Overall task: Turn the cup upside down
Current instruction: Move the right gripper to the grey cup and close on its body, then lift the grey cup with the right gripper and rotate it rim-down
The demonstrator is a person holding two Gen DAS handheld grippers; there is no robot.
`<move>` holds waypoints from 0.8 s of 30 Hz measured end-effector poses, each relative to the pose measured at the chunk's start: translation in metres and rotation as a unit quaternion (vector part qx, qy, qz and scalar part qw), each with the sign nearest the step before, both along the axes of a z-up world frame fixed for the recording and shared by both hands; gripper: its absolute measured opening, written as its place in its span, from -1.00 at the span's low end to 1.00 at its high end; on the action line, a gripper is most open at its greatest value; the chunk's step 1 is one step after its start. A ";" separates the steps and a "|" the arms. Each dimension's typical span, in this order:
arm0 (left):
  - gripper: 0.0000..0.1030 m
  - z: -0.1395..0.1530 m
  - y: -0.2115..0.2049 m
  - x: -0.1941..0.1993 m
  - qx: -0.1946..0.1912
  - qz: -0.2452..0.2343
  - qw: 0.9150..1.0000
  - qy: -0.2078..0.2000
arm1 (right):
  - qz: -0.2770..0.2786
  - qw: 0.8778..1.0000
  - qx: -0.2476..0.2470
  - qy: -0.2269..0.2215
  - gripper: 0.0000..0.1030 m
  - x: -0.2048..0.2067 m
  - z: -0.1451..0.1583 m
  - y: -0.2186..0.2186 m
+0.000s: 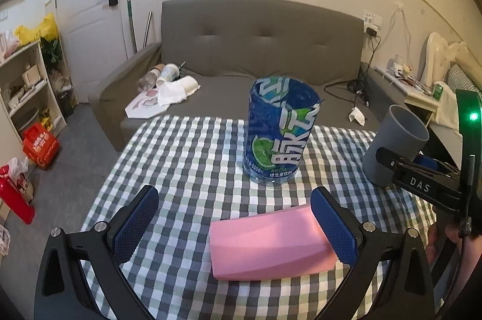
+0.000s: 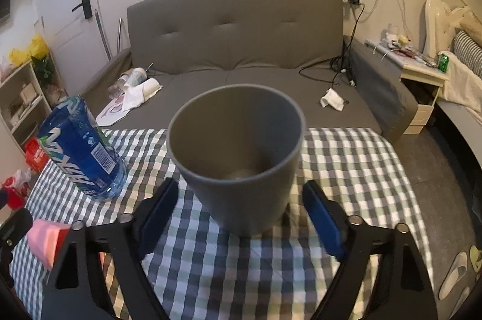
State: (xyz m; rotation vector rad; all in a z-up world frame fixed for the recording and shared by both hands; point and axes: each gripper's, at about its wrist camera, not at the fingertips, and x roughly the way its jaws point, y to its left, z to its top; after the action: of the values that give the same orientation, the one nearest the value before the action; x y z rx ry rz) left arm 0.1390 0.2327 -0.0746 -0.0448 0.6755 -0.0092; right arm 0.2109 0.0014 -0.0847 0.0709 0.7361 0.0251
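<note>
A grey cup (image 2: 238, 157) stands upright, mouth up, on the checked tablecloth (image 2: 346, 169). My right gripper (image 2: 238, 214) is open, its blue pads on either side of the cup's lower part, with gaps on both sides. In the left wrist view the cup (image 1: 394, 145) stands at the right with the right gripper's black finger (image 1: 421, 181) beside it. My left gripper (image 1: 235, 223) is open and empty over the table; its right pad is next to a pink foam block (image 1: 268, 244).
A cut blue drink bottle (image 1: 278, 130) stands mid-table, left of the cup; it also shows in the right wrist view (image 2: 81, 151). A grey sofa (image 1: 259, 49) with cups, paper and cables lies behind the table. Shelves (image 1: 24, 85) stand left, a nightstand (image 2: 424, 82) right.
</note>
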 end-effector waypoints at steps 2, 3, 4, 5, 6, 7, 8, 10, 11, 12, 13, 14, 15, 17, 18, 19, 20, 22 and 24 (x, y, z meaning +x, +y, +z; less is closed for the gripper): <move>1.00 -0.002 0.001 0.002 -0.003 0.000 1.000 0.005 | 0.001 1.000 -0.003 0.003 0.41 0.004 -0.001 0.001; 1.00 -0.003 0.000 0.002 -0.003 -0.001 1.000 0.005 | 0.001 1.000 -0.004 0.002 0.39 0.006 -0.001 0.001; 1.00 -0.003 -0.001 0.002 -0.001 -0.002 1.000 0.005 | 0.001 1.000 -0.004 0.003 0.39 0.006 0.000 0.000; 1.00 -0.003 -0.001 0.001 0.001 -0.003 1.000 0.005 | 0.001 1.000 -0.001 0.004 0.39 0.005 0.000 0.000; 1.00 -0.003 -0.001 0.002 0.002 -0.003 1.000 0.006 | 0.000 1.000 0.001 0.004 0.38 0.004 0.000 -0.001; 1.00 -0.002 -0.002 0.002 0.002 -0.003 1.000 0.007 | 0.000 1.000 0.003 0.005 0.38 0.003 0.000 -0.002; 1.00 -0.002 -0.002 0.001 0.001 -0.003 1.000 0.007 | 0.000 1.000 0.005 0.006 0.38 0.002 0.000 -0.002; 1.00 0.001 -0.002 -0.001 0.001 -0.004 1.000 0.004 | -0.002 1.000 0.007 0.006 0.38 -0.002 0.002 -0.003; 1.00 0.002 -0.003 -0.003 0.002 -0.005 1.000 0.001 | -0.003 1.000 0.009 0.005 0.37 -0.005 0.002 -0.003; 1.00 0.003 -0.004 -0.004 0.003 -0.006 1.000 -0.001 | -0.003 1.000 0.011 0.005 0.37 -0.007 0.004 -0.003; 1.00 0.004 -0.005 -0.006 0.003 -0.007 1.000 -0.002 | -0.002 1.000 0.016 0.004 0.37 -0.012 0.006 -0.003; 1.00 0.005 -0.006 -0.008 0.003 -0.008 1.000 -0.003 | -0.001 1.000 0.019 0.004 0.37 -0.015 0.007 -0.003; 1.00 0.006 -0.006 -0.010 0.002 -0.009 1.000 -0.003 | 0.000 1.000 0.022 0.003 0.37 -0.020 0.009 -0.002; 1.00 0.007 -0.008 -0.014 0.004 -0.011 1.000 -0.005 | 0.005 1.000 0.024 0.001 0.36 -0.031 0.011 0.001; 1.00 0.009 -0.009 -0.018 0.006 -0.013 1.000 -0.009 | 0.009 1.000 0.023 0.002 0.35 -0.037 0.012 0.004; 1.00 0.011 -0.009 -0.020 0.008 -0.014 1.000 -0.011 | 0.011 1.000 0.022 0.003 0.35 -0.041 0.013 0.005; 1.00 0.013 -0.010 -0.023 0.011 -0.015 1.000 -0.016 | 0.015 1.000 0.021 0.004 0.35 -0.047 0.014 0.008; 1.00 0.017 -0.009 -0.029 0.013 -0.015 1.000 -0.022 | 0.017 1.000 0.020 0.004 0.33 -0.058 0.015 0.010; 1.00 0.020 -0.008 -0.035 0.011 -0.016 1.000 -0.025 | 0.019 1.000 0.019 0.004 0.32 -0.069 0.017 0.013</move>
State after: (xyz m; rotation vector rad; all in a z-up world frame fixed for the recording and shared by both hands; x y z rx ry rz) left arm 0.1041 0.2247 -0.0548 -0.0129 0.6260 -0.0329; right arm 0.1417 0.0144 -0.0677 0.0925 0.7450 0.0759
